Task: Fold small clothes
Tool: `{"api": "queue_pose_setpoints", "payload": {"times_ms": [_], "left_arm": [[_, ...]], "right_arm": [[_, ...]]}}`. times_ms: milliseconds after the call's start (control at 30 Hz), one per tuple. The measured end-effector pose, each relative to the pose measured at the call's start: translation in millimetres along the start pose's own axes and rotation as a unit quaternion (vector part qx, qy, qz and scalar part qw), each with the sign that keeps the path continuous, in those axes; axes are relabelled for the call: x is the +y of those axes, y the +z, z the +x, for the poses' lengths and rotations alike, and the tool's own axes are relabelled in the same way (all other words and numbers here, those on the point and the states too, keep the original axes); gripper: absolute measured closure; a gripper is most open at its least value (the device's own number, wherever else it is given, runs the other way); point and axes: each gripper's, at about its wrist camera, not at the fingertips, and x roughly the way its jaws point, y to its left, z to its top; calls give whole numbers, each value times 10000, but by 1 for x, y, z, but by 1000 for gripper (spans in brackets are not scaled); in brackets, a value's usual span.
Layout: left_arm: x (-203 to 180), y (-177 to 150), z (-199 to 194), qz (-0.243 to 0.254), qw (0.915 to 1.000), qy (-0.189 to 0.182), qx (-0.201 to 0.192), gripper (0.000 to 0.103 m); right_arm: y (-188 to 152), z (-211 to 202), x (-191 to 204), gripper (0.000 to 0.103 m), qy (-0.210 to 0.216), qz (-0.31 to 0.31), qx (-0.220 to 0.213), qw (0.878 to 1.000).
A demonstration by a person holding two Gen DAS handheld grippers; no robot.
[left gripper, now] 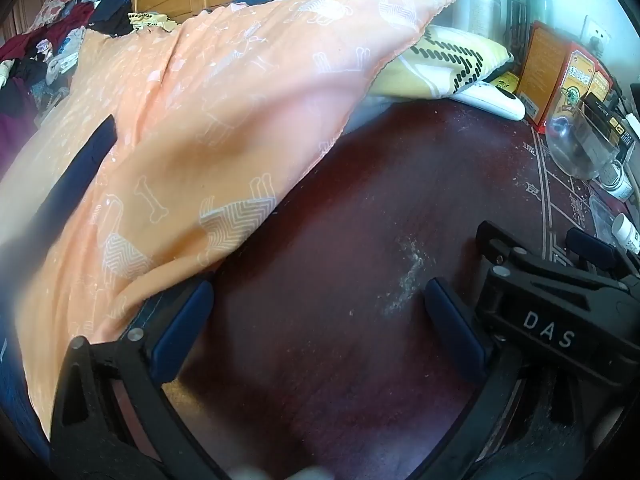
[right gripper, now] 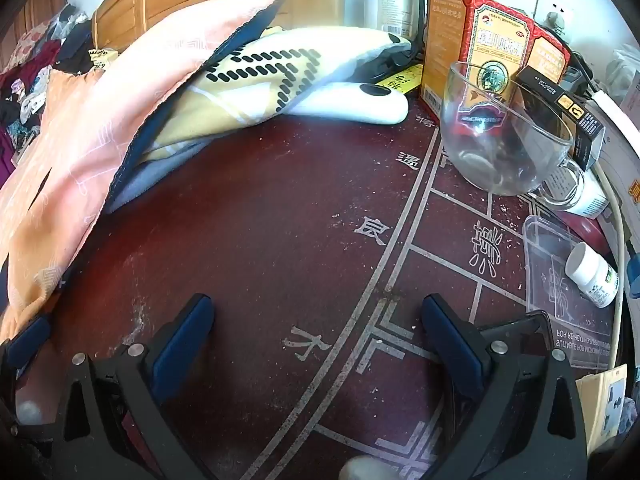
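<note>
Here, both grippers [left gripper: 318, 320] [right gripper: 318, 336] wide apart, empty; orange cloth [left gripper: 192, 128] on red table [right gripper: 260, 240]

The left black two-finger gripper with blue pads [left gripper: 318, 320] tilts steeply downward, jaws spread wide and empty. The right black two-finger gripper with blue pads [right gripper: 318, 334] matches it, angled down, jaws wide, gripping nothing.

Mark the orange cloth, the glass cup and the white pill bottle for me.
orange cloth [left gripper: 208, 128], left wrist view, middle of the printed fabric.
glass cup [right gripper: 508, 136], right wrist view, its clear bowl wall.
white pill bottle [right gripper: 592, 276], right wrist view, its body beside the cap.
</note>
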Motion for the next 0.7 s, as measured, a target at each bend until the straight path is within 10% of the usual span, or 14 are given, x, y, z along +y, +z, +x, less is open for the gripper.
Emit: {"api": "queue_pose_setpoints", "payload": {"times_ms": [700], "left_arm": [[0, 1, 1, 5, 10000, 10, 10, 0]], "right_arm": [[0, 0, 0, 0, -51, -21, -10, 10000]]}}
